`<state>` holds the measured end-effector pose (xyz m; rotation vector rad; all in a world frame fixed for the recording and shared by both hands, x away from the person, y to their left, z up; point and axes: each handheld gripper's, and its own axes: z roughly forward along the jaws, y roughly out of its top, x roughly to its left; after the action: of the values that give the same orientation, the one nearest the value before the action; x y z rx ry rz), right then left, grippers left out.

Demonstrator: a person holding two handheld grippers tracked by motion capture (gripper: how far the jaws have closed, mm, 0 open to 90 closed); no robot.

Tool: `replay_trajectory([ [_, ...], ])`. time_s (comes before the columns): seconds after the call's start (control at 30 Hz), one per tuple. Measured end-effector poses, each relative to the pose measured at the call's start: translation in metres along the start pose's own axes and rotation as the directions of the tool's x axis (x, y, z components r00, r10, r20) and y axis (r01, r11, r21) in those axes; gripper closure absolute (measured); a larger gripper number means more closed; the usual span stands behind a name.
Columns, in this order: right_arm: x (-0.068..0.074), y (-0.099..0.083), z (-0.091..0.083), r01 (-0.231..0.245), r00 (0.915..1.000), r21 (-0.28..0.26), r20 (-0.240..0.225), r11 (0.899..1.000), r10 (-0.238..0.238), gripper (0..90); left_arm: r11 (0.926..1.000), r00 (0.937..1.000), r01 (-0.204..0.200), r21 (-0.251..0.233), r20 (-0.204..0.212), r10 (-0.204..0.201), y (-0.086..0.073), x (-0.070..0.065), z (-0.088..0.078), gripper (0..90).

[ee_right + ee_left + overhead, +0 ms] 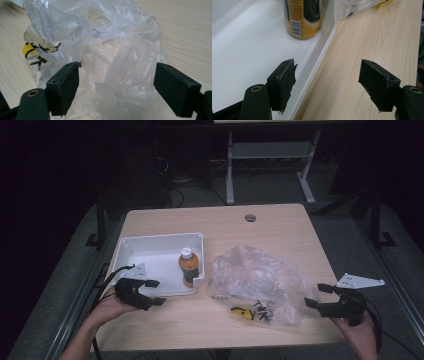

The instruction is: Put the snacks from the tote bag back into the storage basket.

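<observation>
Judging from how things lie on the counter (280, 222), the work looks about half done. The white tray (150, 251) sits at the left side, and the orange bottle (188, 266) already stands upright inside it, in its near right corner against the wall. The clear plastic bag (252, 282) lies crumpled just to the right of the tray, and some small things, a yellow one and black ones, are still inside it near the front edge. The left tongs (154, 292) are spread wide, holding nothing, at the near rim of the tray. The right tongs (316, 296) are also spread and empty, with the right end of the bag between the two jaws but not yet pinched. I think the bag with its contents is what remains to handle.
</observation>
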<state>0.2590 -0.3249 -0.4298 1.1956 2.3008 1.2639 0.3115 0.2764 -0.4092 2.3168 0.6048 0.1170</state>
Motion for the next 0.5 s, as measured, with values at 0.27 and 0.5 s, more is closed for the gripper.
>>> replay_trajectory([
  [0.27, -0.001, -0.001, 0.000, 0.000, 1.0000, 0.001, 0.001, 1.000, 0.000, 19.6, 0.9999, 1.0000, -0.002, 0.015, 0.002, 0.002, -0.005, -0.002, 0.005, 28.6],
  [0.5, 0.000, -0.001, 0.000, 0.002, 1.0000, 0.003, 0.001, 1.000, -0.002, 19.6, 0.9999, 1.0000, 0.003, 0.011, 0.001, -0.003, -0.011, -0.006, 0.010, 28.5],
])
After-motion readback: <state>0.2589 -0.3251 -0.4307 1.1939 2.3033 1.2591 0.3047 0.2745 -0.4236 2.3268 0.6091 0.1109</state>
